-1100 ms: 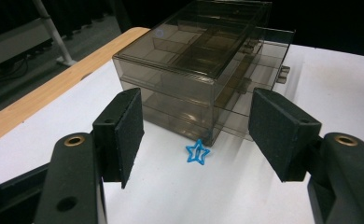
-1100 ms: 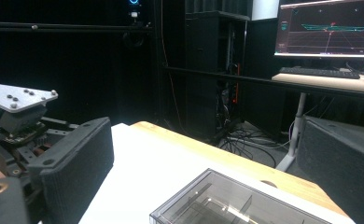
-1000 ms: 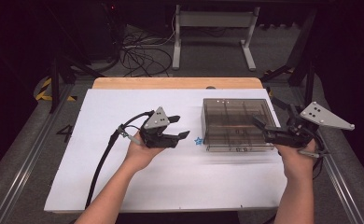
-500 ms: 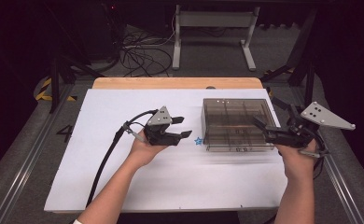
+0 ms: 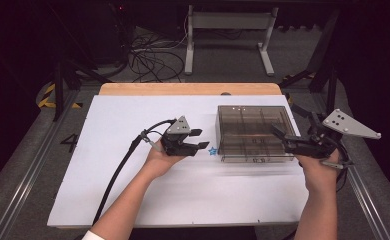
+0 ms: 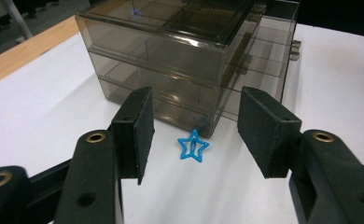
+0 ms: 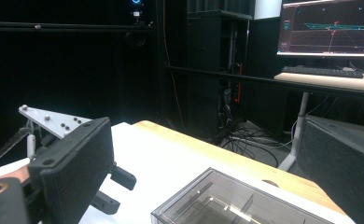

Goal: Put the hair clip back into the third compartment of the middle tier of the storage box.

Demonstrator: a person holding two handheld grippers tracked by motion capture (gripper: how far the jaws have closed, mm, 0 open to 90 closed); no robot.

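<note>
The left gripper (image 6: 192,135) comes in low over the white desk (image 5: 113,130) with its jaws spread and just now narrowing, nothing between the pads yet; the small blue star-shaped clip (image 6: 193,145) lies flat on the desk straight ahead of the gap, just beside the near corner of the smoky clear drawer box (image 6: 185,56). To pick it up well, the jaws probably need to go on forward until the pads bracket the star, tips close to the desk, then close evenly on its opposite points; being thin and flat, it could skid or flip if one pad arrives first. The box corner is the main hindrance: the star lies so near it that the far pad (image 6: 264,130) may bump the box wall or nudge the box before the jaws settle, so an approach slightly from the open desk side looks safer. In the high view the right gripper (image 5: 283,137) is at the box's right edge, jaws spread around nothing, seemingly ready to steady the box or work a drawer. Off the desk, cables (image 5: 153,57), a stand and a lit monitor (image 7: 332,28) sit well clear.
</note>
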